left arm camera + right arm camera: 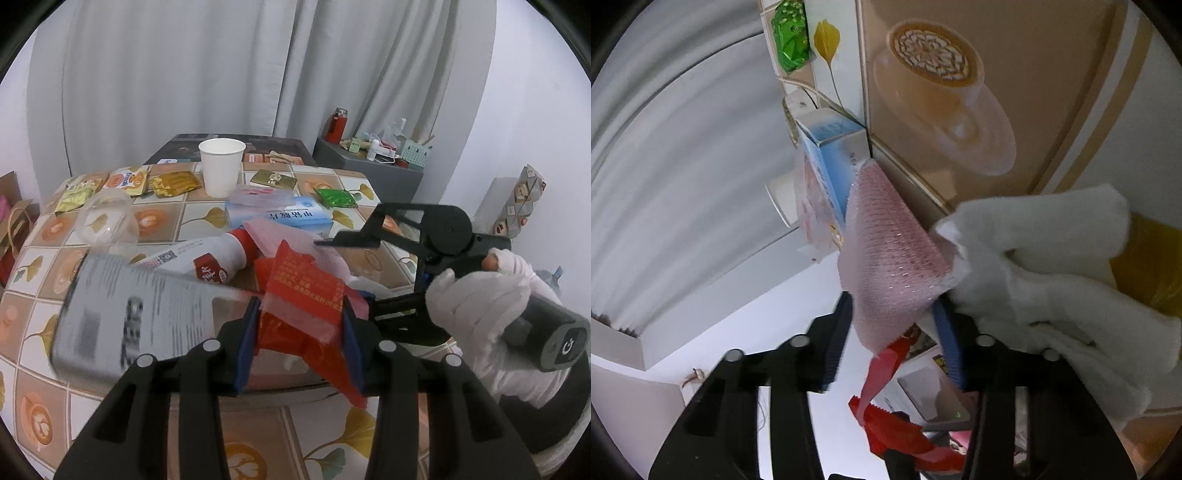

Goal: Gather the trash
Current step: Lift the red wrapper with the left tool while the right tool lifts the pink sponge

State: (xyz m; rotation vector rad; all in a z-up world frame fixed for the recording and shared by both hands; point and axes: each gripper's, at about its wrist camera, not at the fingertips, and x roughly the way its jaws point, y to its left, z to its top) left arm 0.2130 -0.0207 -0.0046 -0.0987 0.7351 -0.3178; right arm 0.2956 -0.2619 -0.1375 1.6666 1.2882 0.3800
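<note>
The left gripper (300, 334) is clenched on the red wrapper (306, 291) above the table (258, 435) edge, and the pink foam sheet (890, 258), nearer the right gripper (892, 341), lies between its jaws, long axis pointing forward, grip uncertain.

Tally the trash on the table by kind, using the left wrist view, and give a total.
Flat snack packets: 5
Cups: 2, paper and clear plastic
Bottle: 1
Blue box: 1
Grey carton: 1
Red wrapper: 1
Pink foam net: 1
Total: 12
</note>
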